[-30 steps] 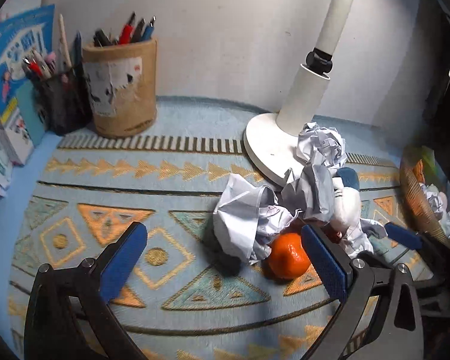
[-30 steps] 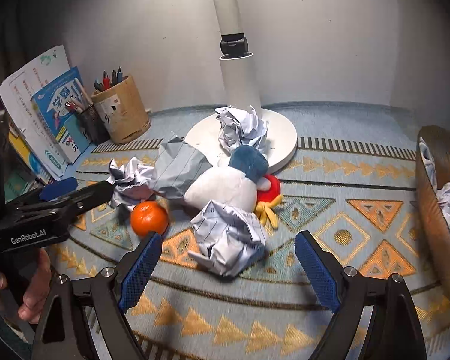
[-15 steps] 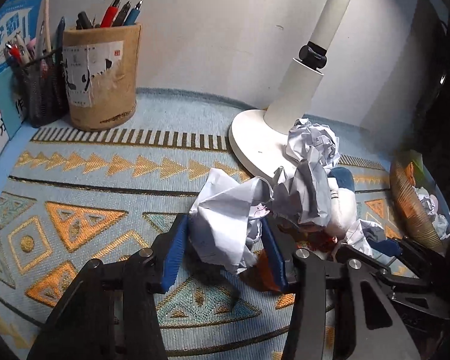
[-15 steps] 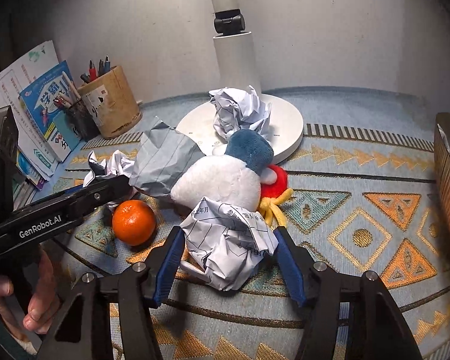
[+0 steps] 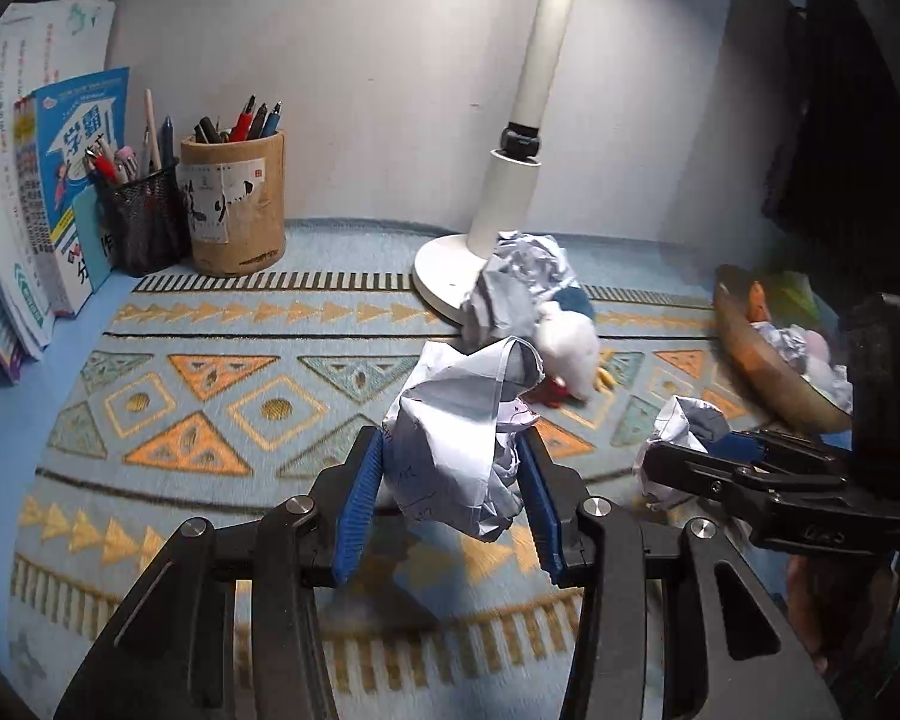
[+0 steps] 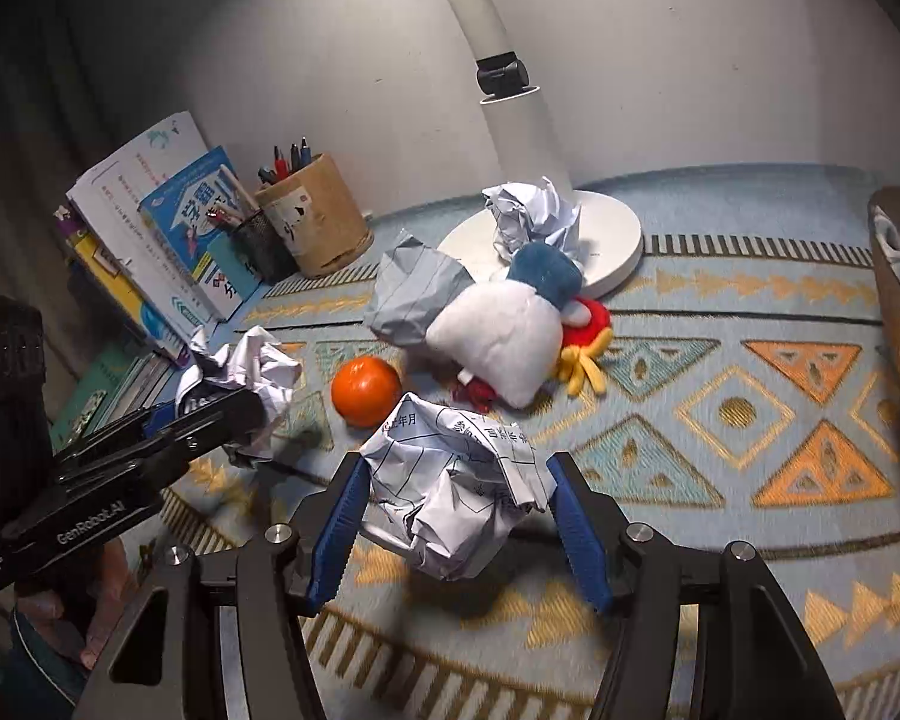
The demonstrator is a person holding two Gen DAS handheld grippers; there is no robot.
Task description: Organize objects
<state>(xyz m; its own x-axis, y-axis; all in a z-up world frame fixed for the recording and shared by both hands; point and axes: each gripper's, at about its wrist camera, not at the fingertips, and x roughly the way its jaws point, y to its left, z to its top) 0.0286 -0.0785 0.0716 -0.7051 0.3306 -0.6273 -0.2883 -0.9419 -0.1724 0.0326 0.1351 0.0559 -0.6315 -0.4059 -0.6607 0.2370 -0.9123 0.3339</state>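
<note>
My left gripper [image 5: 450, 444] is closing on a crumpled white paper ball [image 5: 459, 402], and both blue pads press its sides. The ball hangs just above the patterned mat [image 5: 210, 408]. My right gripper [image 6: 459, 468] is shut on a second crumpled sheet with printed text [image 6: 450, 510], also off the mat. Each gripper shows in the other's view, the right gripper [image 5: 720, 450] low on the right and the left gripper [image 6: 234, 414] low on the left. Behind lie an orange [image 6: 366, 383], a white-and-blue plush toy [image 6: 504, 336] and a grey paper ball [image 6: 414, 294].
A white lamp base [image 6: 612, 240] carries another paper ball [image 6: 531, 210]. A tan pen holder [image 5: 234, 204], a mesh pen cup [image 5: 141, 222] and standing books [image 5: 48, 192] fill the back left. A woven basket [image 5: 768, 354] with items stands at the right edge.
Both grippers went from wide open to shut on their paper balls. They then drew back from the pile and lifted the balls slightly off the mat.
</note>
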